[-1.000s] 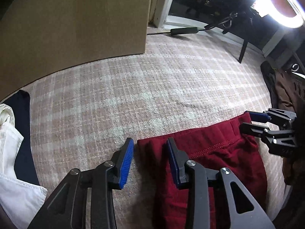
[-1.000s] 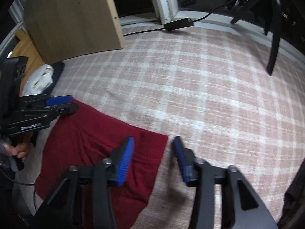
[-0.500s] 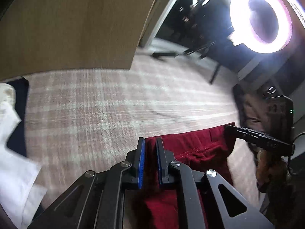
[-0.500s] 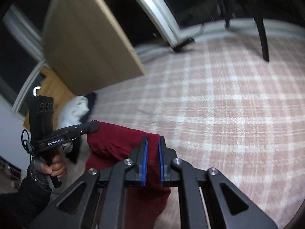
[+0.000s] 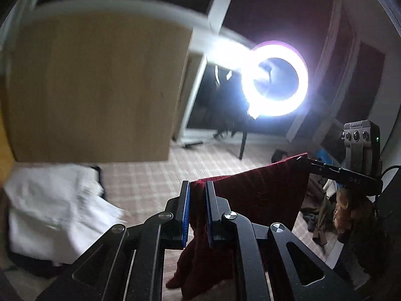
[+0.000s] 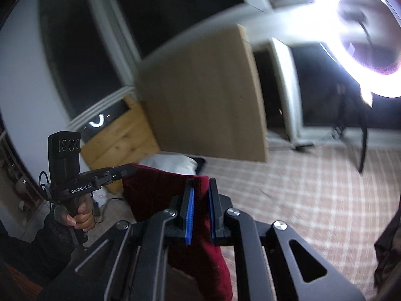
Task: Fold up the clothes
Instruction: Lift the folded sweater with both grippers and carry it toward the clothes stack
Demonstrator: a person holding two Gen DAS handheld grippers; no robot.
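Both grippers, left (image 5: 196,210) and right (image 6: 200,210), clamped on corners of the red garment (image 5: 260,190); we should keep its top edge taut and level before laying it down.

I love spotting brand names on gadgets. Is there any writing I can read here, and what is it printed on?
"GenRobot.AI": on the side of the left claw, seen from the right wrist.
Small lettering on the right claw and its camera block: too blurred to read.

The garment (image 5: 263,190) is hanging between the two grippers above the bed (image 5: 140,183); folded clothes (image 5: 50,208) are lying at its left edge.
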